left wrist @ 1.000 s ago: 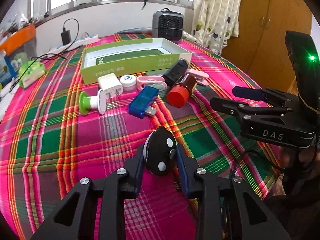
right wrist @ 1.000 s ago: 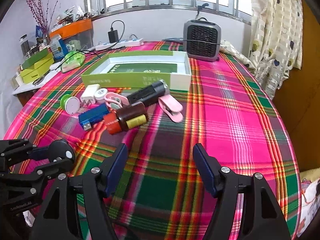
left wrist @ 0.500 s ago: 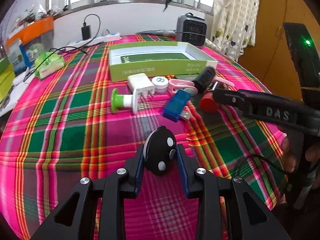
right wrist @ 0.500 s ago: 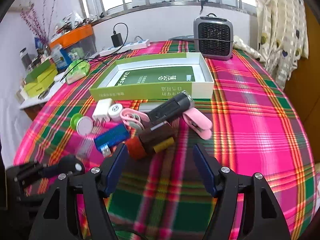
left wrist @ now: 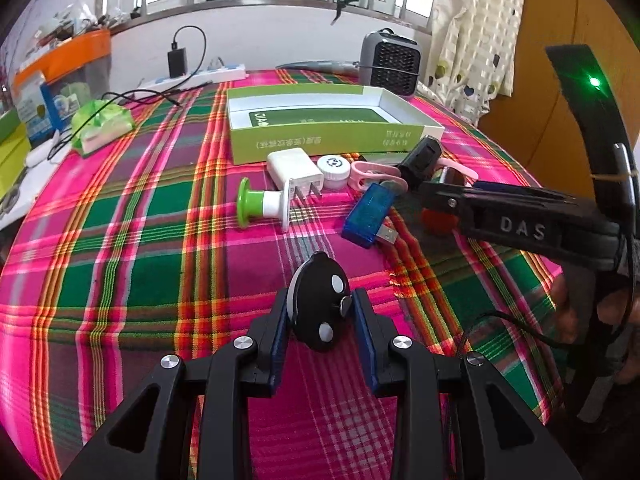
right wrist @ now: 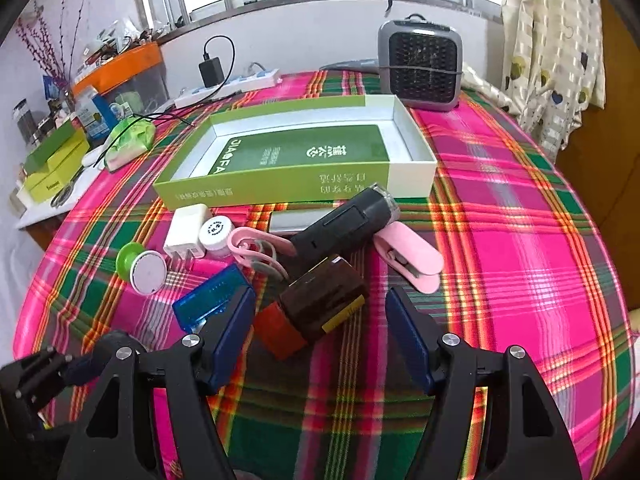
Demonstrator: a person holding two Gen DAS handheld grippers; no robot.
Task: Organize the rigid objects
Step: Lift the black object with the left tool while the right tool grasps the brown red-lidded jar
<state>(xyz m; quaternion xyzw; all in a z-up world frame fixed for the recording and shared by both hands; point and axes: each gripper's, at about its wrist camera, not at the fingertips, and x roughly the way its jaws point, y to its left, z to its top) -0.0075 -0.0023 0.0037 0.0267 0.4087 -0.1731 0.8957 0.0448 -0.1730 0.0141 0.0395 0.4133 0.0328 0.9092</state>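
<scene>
My left gripper (left wrist: 320,318) is shut on a black oval remote (left wrist: 320,306) with white buttons, held above the plaid cloth. My right gripper (right wrist: 320,328) is open, its jaws on either side of a brown bottle with a red cap (right wrist: 316,308). An open green and white box (right wrist: 296,156) lies beyond. In front of it lie a black flashlight (right wrist: 344,224), a white charger (right wrist: 186,230), a white round jar (right wrist: 216,234), a pink clip (right wrist: 410,258), a blue USB device (right wrist: 210,298) and a green and white spool (right wrist: 142,266).
A grey fan heater (right wrist: 420,68) stands behind the box. A power strip with a black adapter (right wrist: 224,80), cables, a green packet (right wrist: 130,138) and stacked boxes (right wrist: 52,164) sit at the left edge. A curtain (right wrist: 552,40) hangs at the right.
My right gripper has moved forward over the cluster and now brackets the brown bottle. My left gripper has kept hold of the black remote and turned slightly right.
</scene>
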